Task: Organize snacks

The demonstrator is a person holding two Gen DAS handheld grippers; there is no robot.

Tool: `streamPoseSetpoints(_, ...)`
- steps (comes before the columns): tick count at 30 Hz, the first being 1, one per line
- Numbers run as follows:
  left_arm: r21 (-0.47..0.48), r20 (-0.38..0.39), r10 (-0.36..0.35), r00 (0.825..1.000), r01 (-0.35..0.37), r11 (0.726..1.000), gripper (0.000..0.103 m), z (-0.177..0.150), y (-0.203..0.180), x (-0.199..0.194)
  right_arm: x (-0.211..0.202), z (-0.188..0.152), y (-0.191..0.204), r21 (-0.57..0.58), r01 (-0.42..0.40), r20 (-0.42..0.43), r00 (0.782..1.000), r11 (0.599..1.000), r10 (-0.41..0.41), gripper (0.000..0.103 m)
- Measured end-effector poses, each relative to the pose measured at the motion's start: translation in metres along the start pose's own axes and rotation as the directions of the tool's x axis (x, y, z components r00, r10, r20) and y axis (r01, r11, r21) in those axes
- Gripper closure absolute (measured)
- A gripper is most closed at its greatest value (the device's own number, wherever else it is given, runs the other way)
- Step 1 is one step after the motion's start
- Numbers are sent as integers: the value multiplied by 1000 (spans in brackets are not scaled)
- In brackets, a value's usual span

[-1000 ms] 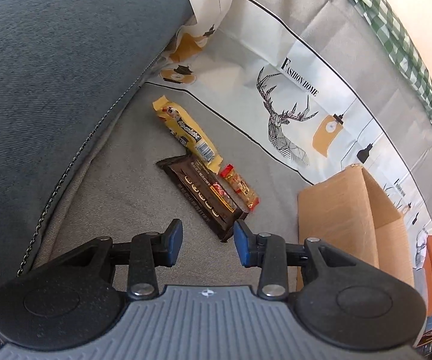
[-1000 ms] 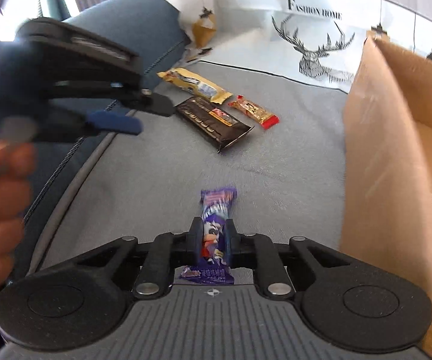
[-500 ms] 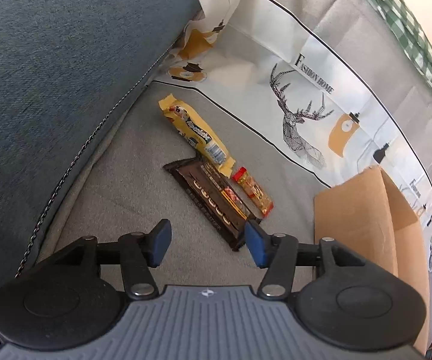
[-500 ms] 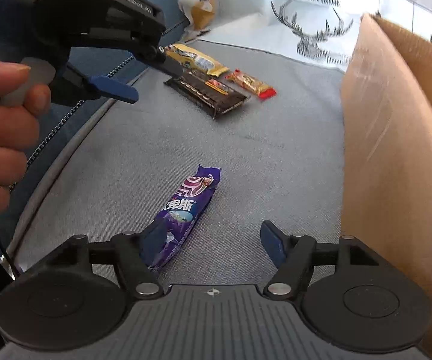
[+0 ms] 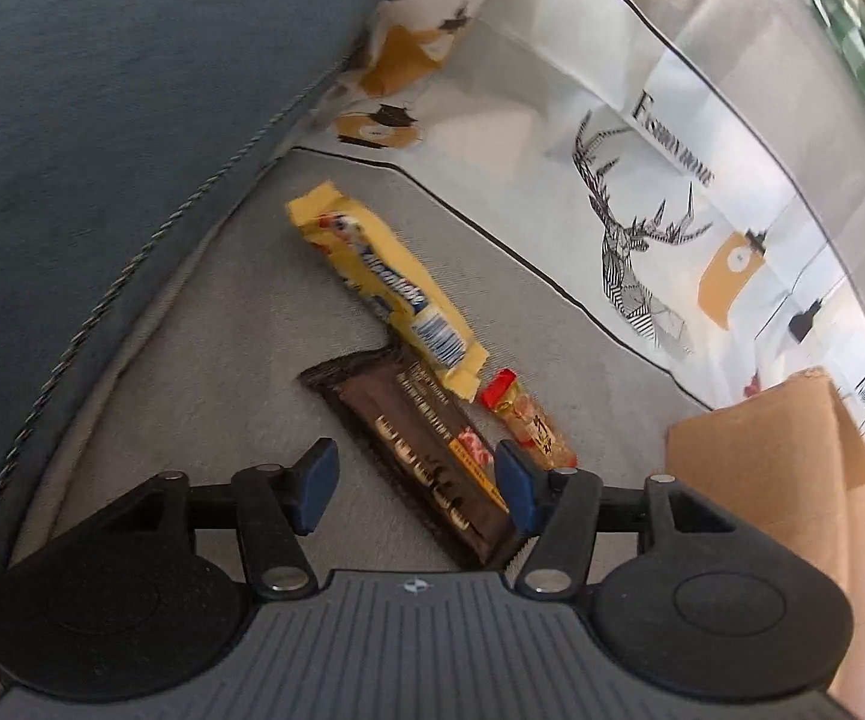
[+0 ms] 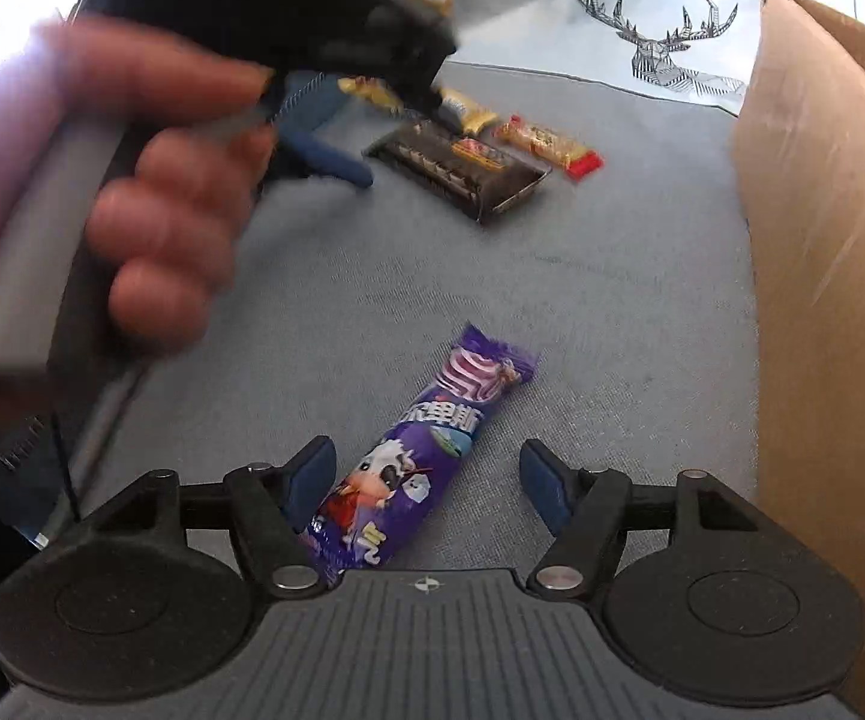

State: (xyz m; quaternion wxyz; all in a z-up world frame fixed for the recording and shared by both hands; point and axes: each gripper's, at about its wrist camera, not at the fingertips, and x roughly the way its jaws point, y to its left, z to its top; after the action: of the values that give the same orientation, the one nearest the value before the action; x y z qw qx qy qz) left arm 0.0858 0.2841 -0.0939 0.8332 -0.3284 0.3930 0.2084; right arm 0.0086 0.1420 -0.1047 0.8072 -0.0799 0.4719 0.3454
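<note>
Beside box wall [image 6: 822, 252], purple snack [image 6: 414, 456], open cushion [image 6: 612, 300]

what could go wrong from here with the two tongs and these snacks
1. The open left tongs straddle only the end of the dark chocolate bar; closing might also catch the small red-tipped snack beside it.
2. The purple snack lies loose near the right tongs' left pad and may be nudged.
</note>
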Motion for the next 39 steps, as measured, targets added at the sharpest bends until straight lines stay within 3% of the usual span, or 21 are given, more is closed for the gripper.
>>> streamPoseSetpoints(1, 21, 0, 17, 1000, -17, 1000, 31, 0, -5, 4, 0, 1, 4, -26, 19, 0, 1000, 999, -19, 39)
streamPoseSetpoints(3, 68, 4, 45, 999, -46, 997, 28, -1, -15, 10, 0, 2, 5, -43, 46, 3, 999, 998, -46, 66)
streamPoseSetpoints(5, 114, 13, 60, 998, -61, 992, 23, -1, -25, 14, -1, 4, 0, -22, 76, 7, 997, 997, -76, 83)
streamPoseSetpoints(6, 133, 18, 67, 998, -69, 989, 22, -2, -28, 17, -1, 6, -2, -7, 84, 6, 996, 996, -83, 85)
streamPoseSetpoints(12, 222, 47, 129, 991, -136, 965, 18, -6, -43, 29, -4, 7, -8, 21, 155, 7, 988, 988, -155, 85)
streamPoseSetpoints(18, 345, 90, 218, 972, -236, 909, 20, -14, -58, 37, -5, 5, -5, 21, 166, 6, 986, 986, -167, 83)
streamPoseSetpoints(22, 358, 99, 250, 963, -269, 894, 47, -13, -54, 31, -1, 9, -7, 3, 168, 8, 986, 986, -168, 81)
streamPoseSetpoints(25, 347, 82, 257, 963, -269, 898, 60, -12, -46, 23, -1, 9, -6, -6, 173, 11, 985, 985, -173, 79)
streamPoseSetpoints(30, 314, 45, 247, 968, -248, 916, 60, -12, -36, 10, -1, 10, -5, -16, 178, 14, 984, 984, -177, 77)
streamPoseSetpoints(33, 294, 24, 233, 972, -229, 928, 60, -15, -30, 0, -1, 10, -4, -31, 171, 21, 985, 985, -171, 85)
streamPoseSetpoints(39, 259, -43, 180, 983, -164, 952, 60, -30, -14, -26, -7, 9, -5, -17, 161, 38, 986, 987, -160, 86)
